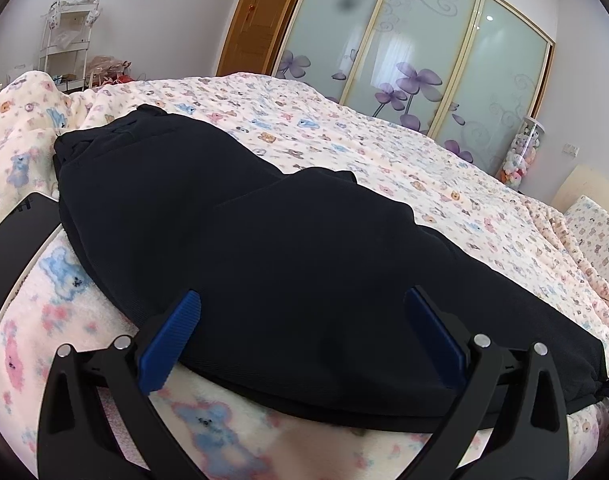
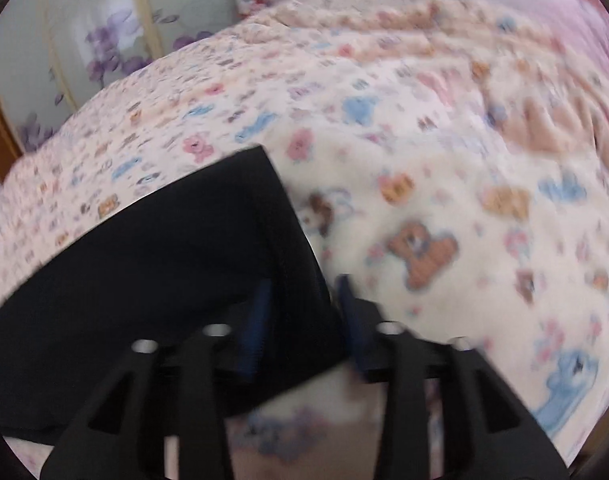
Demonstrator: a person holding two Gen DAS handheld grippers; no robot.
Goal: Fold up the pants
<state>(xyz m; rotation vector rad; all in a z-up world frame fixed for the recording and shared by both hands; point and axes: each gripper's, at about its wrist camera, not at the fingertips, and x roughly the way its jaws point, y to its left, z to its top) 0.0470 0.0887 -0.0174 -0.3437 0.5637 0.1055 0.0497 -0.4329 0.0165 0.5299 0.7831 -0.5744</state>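
Bed [image 1: 384, 148]: covered by a bear-print blanket, carrying everything.
Pants [image 1: 264, 260]: dark, lying lengthwise on the near part of the bed, seemingly folded leg over leg.
Right gripper [image 2: 300, 312]: jaws clamped on the pants' near hem corner; view blurred.
Left gripper [image 1: 302, 336]: jaws apart, straddling the near edge, gripping nothing.
Advice: pinch all layers on the left before lifting, then carry both corners evenly.
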